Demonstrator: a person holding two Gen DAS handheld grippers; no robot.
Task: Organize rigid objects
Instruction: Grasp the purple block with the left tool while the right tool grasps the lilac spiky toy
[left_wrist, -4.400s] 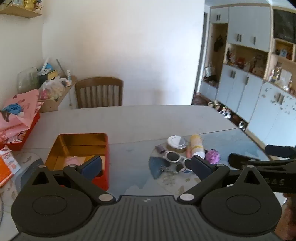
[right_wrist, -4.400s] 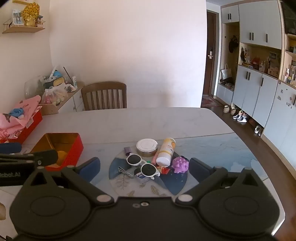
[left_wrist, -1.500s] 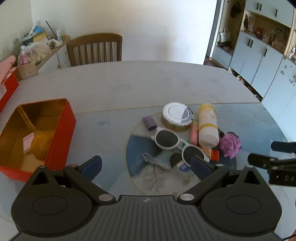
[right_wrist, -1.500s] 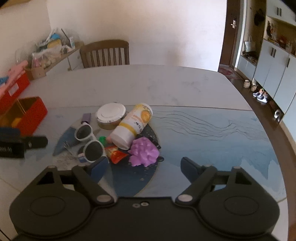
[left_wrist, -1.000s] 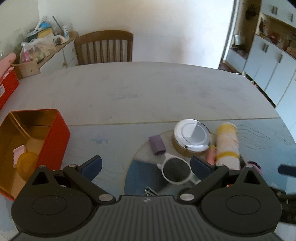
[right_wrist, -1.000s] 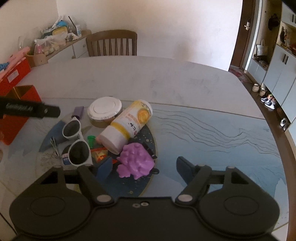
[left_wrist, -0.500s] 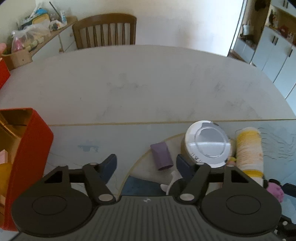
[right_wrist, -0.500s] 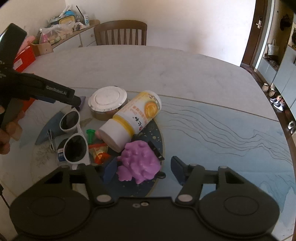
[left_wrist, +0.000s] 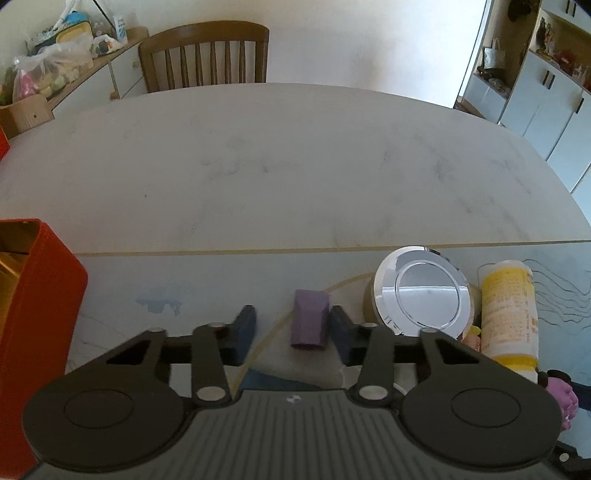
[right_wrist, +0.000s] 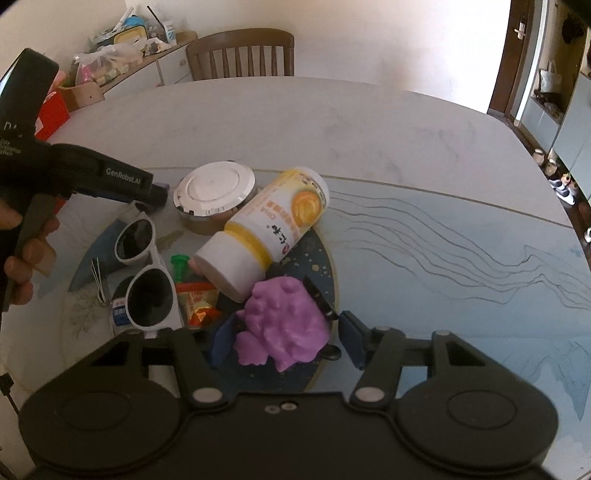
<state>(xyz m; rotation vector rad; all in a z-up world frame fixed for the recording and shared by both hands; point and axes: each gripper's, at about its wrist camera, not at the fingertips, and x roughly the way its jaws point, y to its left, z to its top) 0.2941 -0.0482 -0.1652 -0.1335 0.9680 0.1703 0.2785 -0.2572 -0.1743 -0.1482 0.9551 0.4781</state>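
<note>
Left wrist view: the left gripper (left_wrist: 291, 328) is held low and level over the table, jaws partly open around the small purple block (left_wrist: 309, 323), which sits against the right finger. Closing off-centre could shove it toward the silver-lidded tin (left_wrist: 423, 291).

Right wrist view: the right gripper (right_wrist: 282, 341), tilted down, straddles the purple knobbly toy (right_wrist: 284, 325), jaws apart. The fingers could snag the black clip (right_wrist: 319, 297) alongside it.

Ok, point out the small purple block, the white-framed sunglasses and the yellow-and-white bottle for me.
small purple block (left_wrist: 309, 319): left wrist view, on its top face.
white-framed sunglasses (right_wrist: 149, 291): right wrist view, on the nearer dark lens.
yellow-and-white bottle (right_wrist: 273, 229): right wrist view, on the label at mid-body.
</note>
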